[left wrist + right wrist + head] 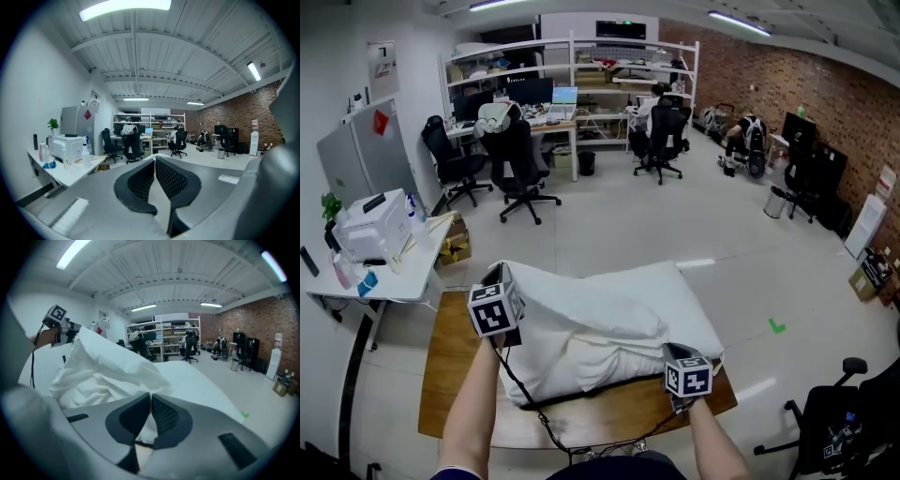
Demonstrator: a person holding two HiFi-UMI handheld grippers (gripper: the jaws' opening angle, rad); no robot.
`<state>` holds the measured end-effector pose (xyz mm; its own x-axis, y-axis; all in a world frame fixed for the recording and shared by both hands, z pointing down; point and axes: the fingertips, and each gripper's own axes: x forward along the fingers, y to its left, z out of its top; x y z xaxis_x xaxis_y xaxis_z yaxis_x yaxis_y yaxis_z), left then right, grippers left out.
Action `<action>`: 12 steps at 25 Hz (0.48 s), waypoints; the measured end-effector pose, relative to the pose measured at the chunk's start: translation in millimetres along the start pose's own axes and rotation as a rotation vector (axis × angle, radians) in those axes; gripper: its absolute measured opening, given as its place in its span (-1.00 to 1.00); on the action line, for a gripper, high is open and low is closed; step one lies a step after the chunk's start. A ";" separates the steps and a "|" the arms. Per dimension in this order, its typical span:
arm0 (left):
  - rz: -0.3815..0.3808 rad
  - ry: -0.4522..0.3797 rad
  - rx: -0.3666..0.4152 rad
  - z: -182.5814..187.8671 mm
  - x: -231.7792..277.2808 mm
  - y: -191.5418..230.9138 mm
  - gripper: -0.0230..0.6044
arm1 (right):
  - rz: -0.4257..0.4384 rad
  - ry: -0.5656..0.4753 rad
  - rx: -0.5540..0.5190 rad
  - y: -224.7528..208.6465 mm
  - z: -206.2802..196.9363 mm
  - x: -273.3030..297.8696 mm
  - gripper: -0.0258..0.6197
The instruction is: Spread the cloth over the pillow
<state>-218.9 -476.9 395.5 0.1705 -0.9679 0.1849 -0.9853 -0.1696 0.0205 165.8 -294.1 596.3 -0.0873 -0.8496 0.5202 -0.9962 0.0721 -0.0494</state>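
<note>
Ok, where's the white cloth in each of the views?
Head view: cloth bottom centre, on the wooden table.
Left gripper view: just a pale sliver in the left tool.
Right gripper view: left of centre, pinched in the right tool.
Shared landmark: white shelving on the far wall.

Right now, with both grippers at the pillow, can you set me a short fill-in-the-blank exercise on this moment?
1. The left gripper and the right gripper each have their jaws ___ on the cloth.
2. The left gripper holds its part of the cloth ___ than the right gripper does.
3. The pillow lies on a ___ table.

Missing words: shut; higher; wooden.
</note>
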 end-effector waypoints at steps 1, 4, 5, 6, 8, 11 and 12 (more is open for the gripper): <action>0.006 -0.007 -0.003 4.5 -0.9 3.6 -0.86 | -0.024 -0.014 -0.009 -14.5 7.0 -3.1 -0.83; 0.032 -0.026 -0.020 18.0 -4.6 14.3 -0.86 | -0.079 -0.072 -0.025 -55.7 36.9 -13.4 -0.83; 0.040 -0.030 -0.026 21.9 -5.5 17.6 -0.86 | -0.096 -0.089 -0.036 -67.6 48.3 -16.2 -0.83; 0.049 -0.031 -0.029 25.0 -6.3 21.0 -0.86 | -0.115 -0.104 -0.050 -78.7 59.8 -18.5 -0.83; 0.069 -0.031 -0.034 29.1 -8.4 29.1 -0.86 | -0.154 -0.130 -0.080 -99.3 82.7 -22.3 -0.83; 0.102 -0.032 -0.035 34.5 -14.0 42.7 -0.86 | -0.205 -0.162 -0.144 -126.6 116.4 -26.7 -0.83; 0.113 -0.032 -0.035 36.0 -16.2 47.3 -0.86 | -0.220 -0.172 -0.172 -134.7 127.2 -28.0 -0.83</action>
<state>-267.9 -475.9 358.1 0.0584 -0.9860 0.1564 -0.9979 -0.0535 0.0357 303.0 -346.5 480.0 0.1177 -0.9293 0.3501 -0.9785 -0.0485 0.2002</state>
